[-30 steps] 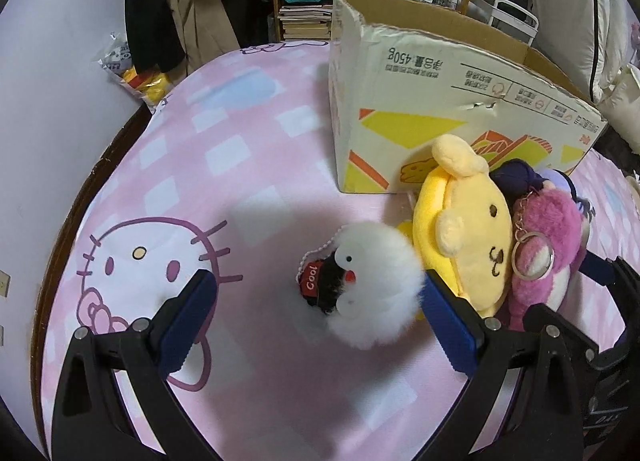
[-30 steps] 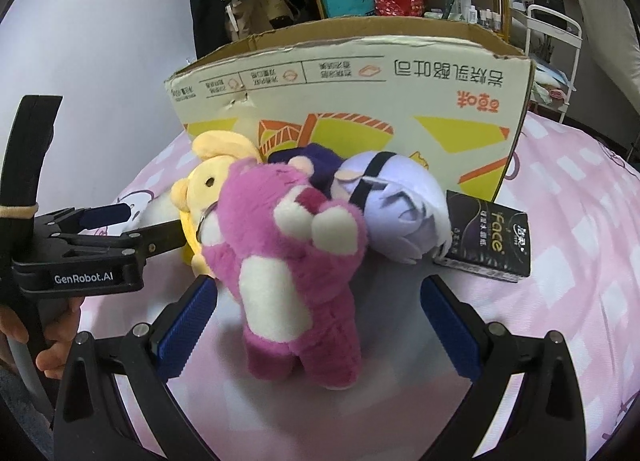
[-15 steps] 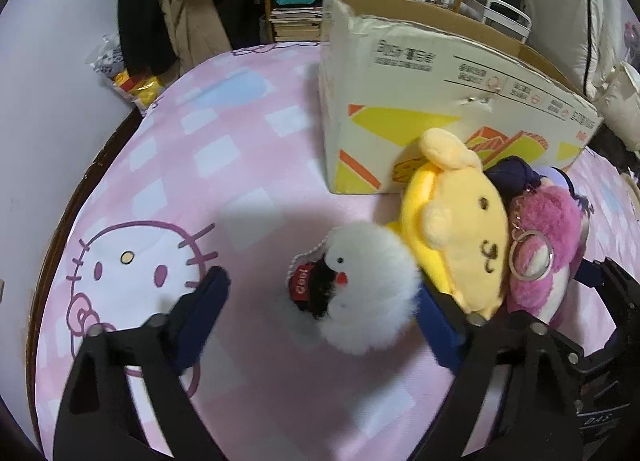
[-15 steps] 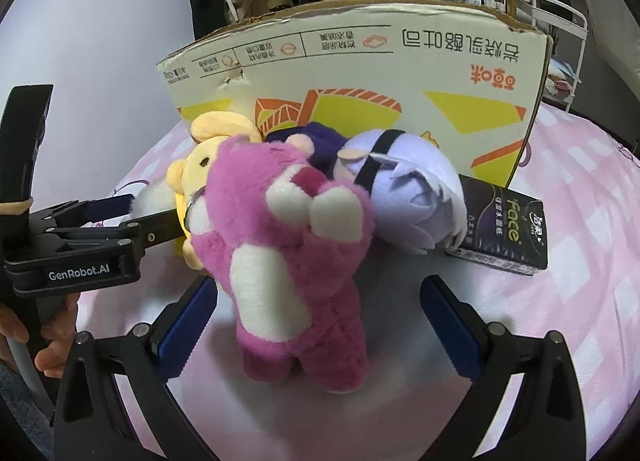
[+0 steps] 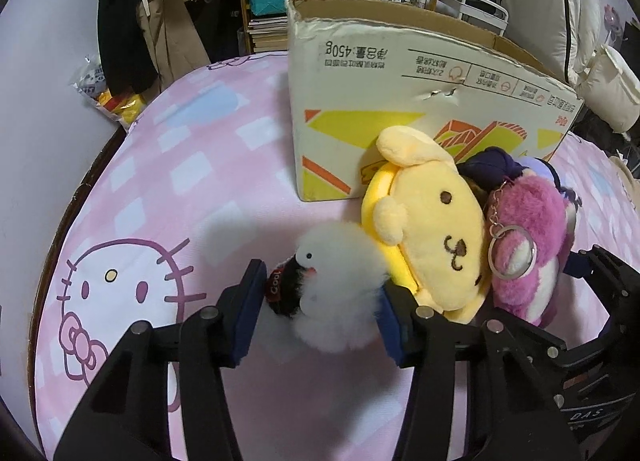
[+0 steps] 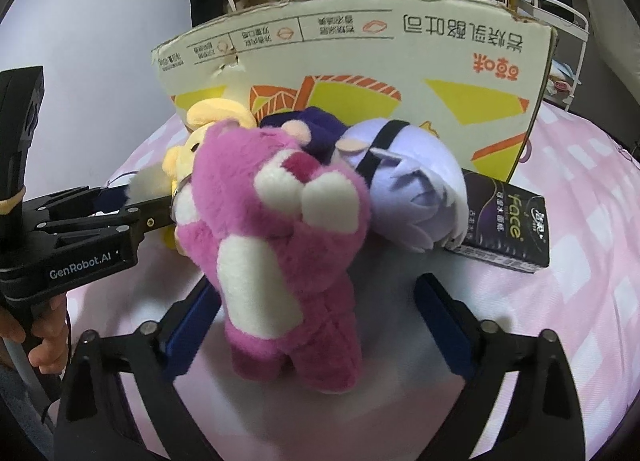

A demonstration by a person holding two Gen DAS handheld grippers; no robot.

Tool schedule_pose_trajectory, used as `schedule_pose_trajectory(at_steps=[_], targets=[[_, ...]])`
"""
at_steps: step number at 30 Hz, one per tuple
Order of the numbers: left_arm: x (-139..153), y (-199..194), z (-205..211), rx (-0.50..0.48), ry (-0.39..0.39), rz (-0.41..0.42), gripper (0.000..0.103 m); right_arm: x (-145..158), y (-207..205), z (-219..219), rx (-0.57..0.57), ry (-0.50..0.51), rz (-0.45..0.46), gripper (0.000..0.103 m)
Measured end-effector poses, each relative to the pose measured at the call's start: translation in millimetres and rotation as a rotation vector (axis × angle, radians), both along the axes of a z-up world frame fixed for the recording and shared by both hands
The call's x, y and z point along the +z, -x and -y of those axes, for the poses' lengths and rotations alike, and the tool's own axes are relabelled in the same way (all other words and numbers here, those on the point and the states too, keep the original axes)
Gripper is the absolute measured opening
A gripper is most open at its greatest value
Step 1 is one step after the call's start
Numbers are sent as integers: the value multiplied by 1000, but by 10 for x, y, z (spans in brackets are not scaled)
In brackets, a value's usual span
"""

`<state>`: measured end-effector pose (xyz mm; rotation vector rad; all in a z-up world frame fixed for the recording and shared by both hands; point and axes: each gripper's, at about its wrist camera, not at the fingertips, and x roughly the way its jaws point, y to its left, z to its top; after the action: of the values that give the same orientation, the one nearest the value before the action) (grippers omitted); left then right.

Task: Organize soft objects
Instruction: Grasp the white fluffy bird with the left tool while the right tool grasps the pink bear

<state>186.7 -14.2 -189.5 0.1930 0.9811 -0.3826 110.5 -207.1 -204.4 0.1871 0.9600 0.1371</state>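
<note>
A fluffy white plush (image 5: pixel 340 293) with a black face lies on the pink bedsheet. My left gripper (image 5: pixel 320 313) has its blue pads closed against both sides of it. Beside it lie a yellow dog plush (image 5: pixel 436 237), a pink bear plush (image 5: pixel 524 245) with a key ring, and a lavender plush (image 6: pixel 404 197). My right gripper (image 6: pixel 316 325) is open, its pads on either side of the pink bear (image 6: pixel 280 245). A cardboard box (image 5: pixel 400 101) stands open behind the toys, also seen in the right wrist view (image 6: pixel 360 61).
A black tissue pack (image 6: pixel 504 229) lies against the box at the right. The left gripper's body (image 6: pixel 80 237) shows at the left of the right wrist view. The bed's edge (image 5: pixel 76 197) and wall run along the left. Shelves and hanging clothes (image 5: pixel 160 21) stand behind.
My left gripper has closed from wide open onto the white fluffy plush and moved closer to it. My right gripper has moved closer to the pink bear, still open.
</note>
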Motion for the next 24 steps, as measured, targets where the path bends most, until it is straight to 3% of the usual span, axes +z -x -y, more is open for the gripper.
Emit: schedule_pose_trajectory(at_steps=[5,10,13,18,21,24], targets=[[-62,-39,-1,16,-9,-21,51,-5,7,-70,16,7,1,92],[-70,-20,23,15,-21,-7,51,10,12,-43,7,-6,-5,91],[-66,-1,26,8,-22,2,45,26,9,-26,7,-2,-6,90],[-53,29,35,2,-11,-4,44,35,9,-13,-8,2,-18,82],[-27,44,26,11,-6,2,44,51,37,-27,-3,4,-22,75],[14,104,35,10,-7,14,44,85,79,-52,19,-1,-23,58]])
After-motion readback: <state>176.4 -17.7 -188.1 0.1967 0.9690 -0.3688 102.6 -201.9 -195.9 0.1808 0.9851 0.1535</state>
